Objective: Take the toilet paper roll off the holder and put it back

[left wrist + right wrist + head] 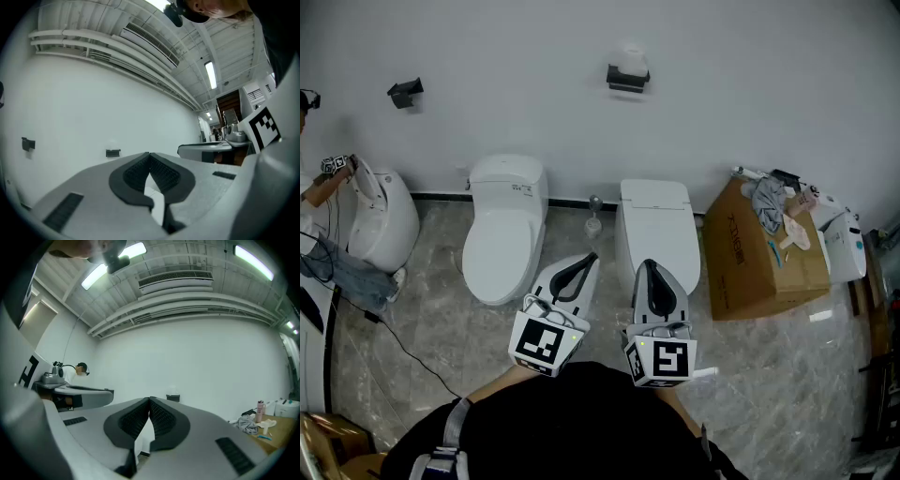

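Observation:
A white toilet paper roll (630, 54) sits on a black holder (628, 79) high on the white wall, far ahead of both grippers. The same holder (112, 153) appears small in the left gripper view, and the holder (173, 398) is also just above the jaws in the right gripper view. My left gripper (588, 258) is shut and holds nothing; its tips meet (149, 154). Beside it, my right gripper (645, 266) is shut and empty too, its tips (149, 400) touching. Both hang close to my body, above the floor before two toilets.
Two white toilets (502, 225) (656, 225) stand against the wall below the holder. A second black holder (405, 91) is mounted further left. A person (319, 187) works at another toilet (384, 220) far left. A cardboard box (759, 258) with cloths stands right.

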### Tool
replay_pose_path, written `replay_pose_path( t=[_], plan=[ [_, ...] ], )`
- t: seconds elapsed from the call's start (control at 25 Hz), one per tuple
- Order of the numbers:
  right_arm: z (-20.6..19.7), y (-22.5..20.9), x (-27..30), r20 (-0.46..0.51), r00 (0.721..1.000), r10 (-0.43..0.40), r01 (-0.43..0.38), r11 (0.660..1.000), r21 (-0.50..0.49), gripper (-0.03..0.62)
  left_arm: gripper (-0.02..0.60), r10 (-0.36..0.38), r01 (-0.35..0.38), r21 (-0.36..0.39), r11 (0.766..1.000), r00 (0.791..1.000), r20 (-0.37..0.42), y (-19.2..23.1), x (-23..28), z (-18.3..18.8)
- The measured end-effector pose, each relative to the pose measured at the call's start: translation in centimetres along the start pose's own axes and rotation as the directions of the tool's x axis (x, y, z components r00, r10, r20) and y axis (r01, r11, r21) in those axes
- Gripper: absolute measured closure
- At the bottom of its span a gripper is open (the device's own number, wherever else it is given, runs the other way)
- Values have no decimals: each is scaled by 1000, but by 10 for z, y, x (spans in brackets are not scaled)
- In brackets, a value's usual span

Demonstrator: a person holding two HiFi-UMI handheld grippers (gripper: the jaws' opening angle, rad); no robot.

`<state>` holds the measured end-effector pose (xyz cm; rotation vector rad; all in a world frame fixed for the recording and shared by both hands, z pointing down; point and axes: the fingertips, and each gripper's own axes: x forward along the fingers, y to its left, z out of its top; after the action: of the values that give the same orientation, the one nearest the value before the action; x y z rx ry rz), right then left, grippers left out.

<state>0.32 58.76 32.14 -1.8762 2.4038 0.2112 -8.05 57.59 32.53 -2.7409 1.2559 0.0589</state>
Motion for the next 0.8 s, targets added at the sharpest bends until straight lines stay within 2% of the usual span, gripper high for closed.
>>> replay_pose_path(
  t=[0.24,0.44,0.56,0.72,0.8],
  plan=[
    [0,-11,-2,5,1000,3,-3,1000,-4,571,575,3,-3,-20,1000,1000,-6,-9,8,-1],
    [0,-25,-3,12,1000,5,-5,1000,-3,571,575,-1,1,4,1000,1000,10,-19,19,1],
    [0,-34,-3,21,1000,20,-21,999,30,571,575,7,-7,5,1000,1000,10,-24,27,0],
    [-1,-43,-3,33,999,29,-30,999,37,571,575,40,-41,-50,998,999,-35,-29,32,-8],
    [-1,-43,-3,35,999,36,-37,999,24,571,575,45,-46,-35,998,999,-28,-30,33,-7]
  ],
)
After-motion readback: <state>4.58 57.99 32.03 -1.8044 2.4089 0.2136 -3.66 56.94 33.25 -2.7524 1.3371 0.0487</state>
